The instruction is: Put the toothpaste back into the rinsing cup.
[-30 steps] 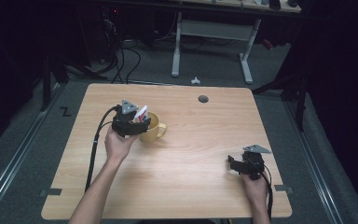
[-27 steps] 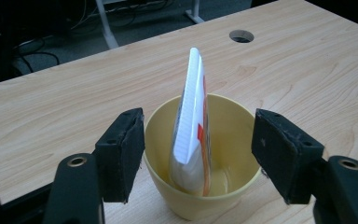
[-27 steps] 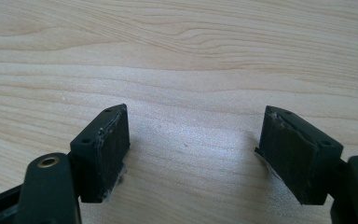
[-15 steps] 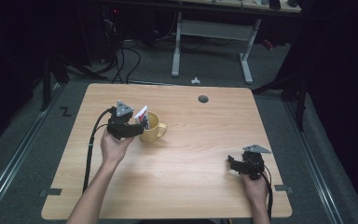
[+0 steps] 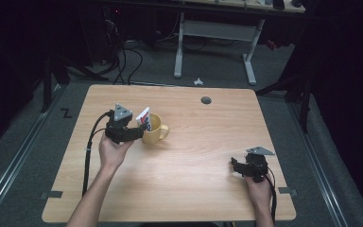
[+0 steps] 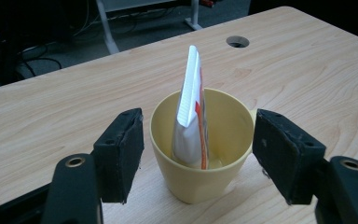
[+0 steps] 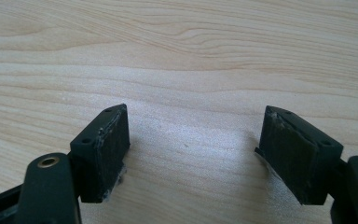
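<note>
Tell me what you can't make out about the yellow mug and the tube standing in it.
- Tube bottom end: left gripper view, hidden by the yellow mug wall.
- Tube print: high view, too small to read; left gripper view shows it edge-on.
- Mug handle: left gripper view, hidden behind the mug body.
- Mug's left side: high view, covered by the left gripper.

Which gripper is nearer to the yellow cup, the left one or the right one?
Left. The left gripper is right at the yellow cup, its open jaws on either side without touching. The right gripper rests far away, near the table's opposite front corner.
</note>
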